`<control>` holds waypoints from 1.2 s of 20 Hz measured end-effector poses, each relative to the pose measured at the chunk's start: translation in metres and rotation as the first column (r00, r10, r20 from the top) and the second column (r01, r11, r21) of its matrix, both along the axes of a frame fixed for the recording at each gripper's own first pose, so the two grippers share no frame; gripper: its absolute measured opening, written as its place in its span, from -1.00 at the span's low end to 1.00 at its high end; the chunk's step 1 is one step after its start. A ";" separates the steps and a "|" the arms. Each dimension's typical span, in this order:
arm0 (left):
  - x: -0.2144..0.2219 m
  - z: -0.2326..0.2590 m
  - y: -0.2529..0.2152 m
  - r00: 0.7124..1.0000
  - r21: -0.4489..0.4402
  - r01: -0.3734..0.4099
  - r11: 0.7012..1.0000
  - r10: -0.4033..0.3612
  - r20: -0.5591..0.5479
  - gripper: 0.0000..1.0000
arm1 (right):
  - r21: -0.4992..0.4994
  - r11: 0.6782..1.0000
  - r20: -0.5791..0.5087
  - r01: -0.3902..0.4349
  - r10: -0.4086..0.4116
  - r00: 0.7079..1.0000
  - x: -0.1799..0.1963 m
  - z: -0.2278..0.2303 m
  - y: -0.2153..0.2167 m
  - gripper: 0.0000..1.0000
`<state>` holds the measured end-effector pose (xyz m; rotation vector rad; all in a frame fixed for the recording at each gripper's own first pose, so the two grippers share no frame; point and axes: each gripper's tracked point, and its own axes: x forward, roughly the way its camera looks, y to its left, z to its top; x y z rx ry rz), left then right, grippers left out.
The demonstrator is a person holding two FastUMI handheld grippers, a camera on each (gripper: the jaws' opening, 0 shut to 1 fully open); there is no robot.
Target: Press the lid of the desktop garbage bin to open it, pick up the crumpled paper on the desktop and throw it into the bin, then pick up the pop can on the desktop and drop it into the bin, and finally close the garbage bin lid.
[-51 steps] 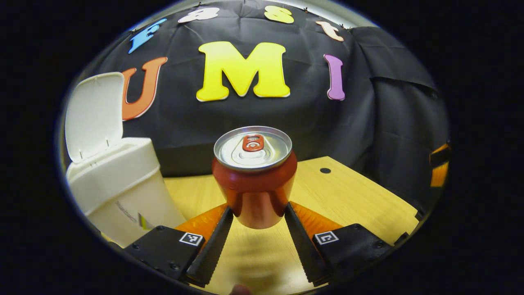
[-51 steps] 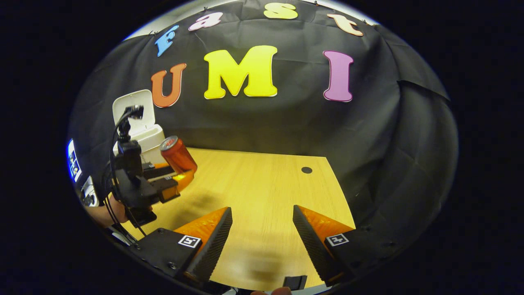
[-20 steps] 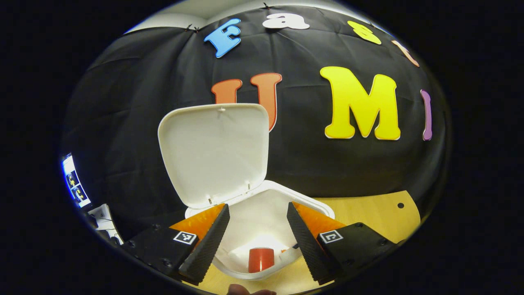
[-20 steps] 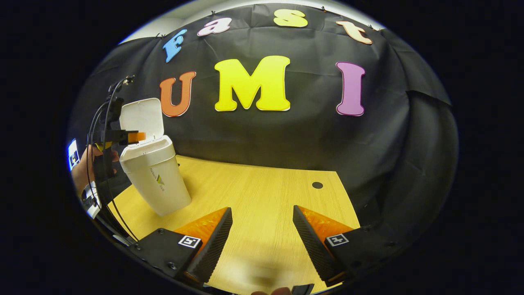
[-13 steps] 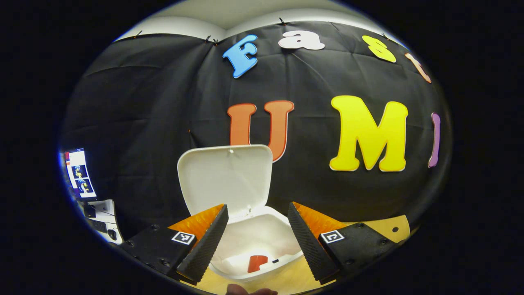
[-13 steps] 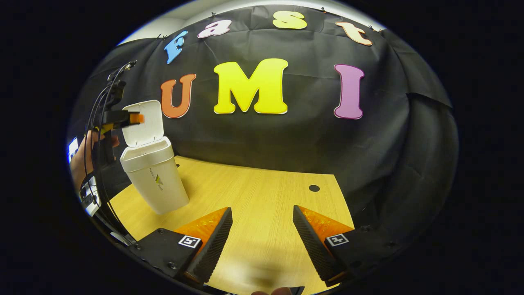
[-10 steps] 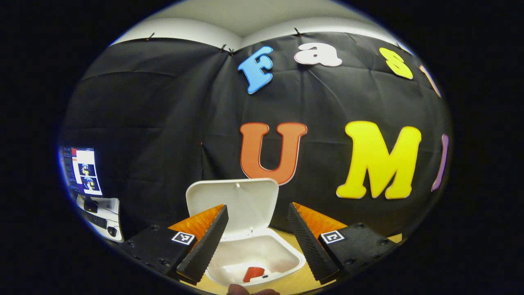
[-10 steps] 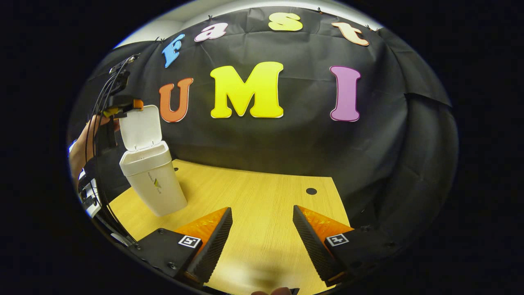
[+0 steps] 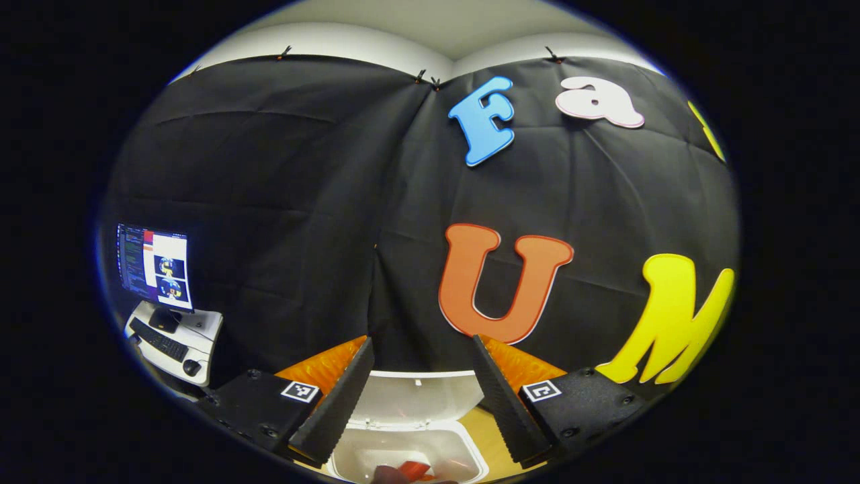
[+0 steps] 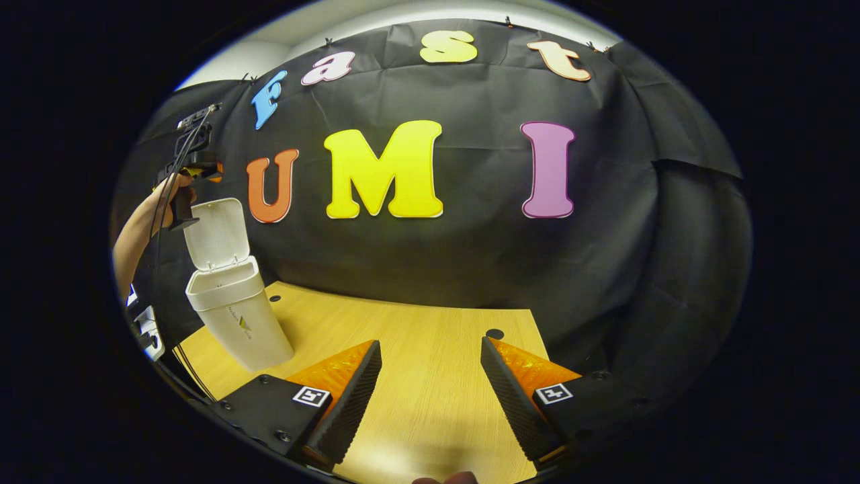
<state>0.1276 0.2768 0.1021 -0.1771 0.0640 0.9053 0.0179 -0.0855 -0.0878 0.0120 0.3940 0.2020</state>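
Your left gripper (image 9: 420, 383) hangs above the bin (image 10: 236, 316), jaws wide apart and empty; the can (image 9: 413, 468) lies inside, its axis unclear. The bin stands upright at the desk's (image 10: 430, 376) left edge, lid (image 10: 213, 234) raised. Your right gripper (image 10: 430, 383) gapes empty over bare desk.

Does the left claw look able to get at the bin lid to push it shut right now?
Probably yes. The left claw is open, above the raised lid with nothing between them. In the right gripper view it sits by the lid's top edge.

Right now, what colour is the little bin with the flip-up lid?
The bin is white, and so is its open lid. It shows best in the right gripper view.
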 end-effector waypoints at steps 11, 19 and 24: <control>0.028 -0.039 0.033 0.988 -0.014 -0.073 0.997 0.071 -0.138 0.87 | -0.035 0.999 -0.011 0.026 -0.026 1.000 0.004 -0.002 0.006 0.89; 0.006 -0.053 -0.004 0.982 -0.010 -0.065 0.998 0.062 -0.179 0.84 | -0.022 0.999 -0.004 -0.030 0.030 1.000 -0.002 -0.002 0.020 0.89; -0.025 -0.088 -0.059 0.991 -0.052 -0.043 0.998 0.036 -0.131 0.83 | -0.024 0.997 -0.003 -0.078 0.078 0.997 -0.010 -0.006 0.020 0.89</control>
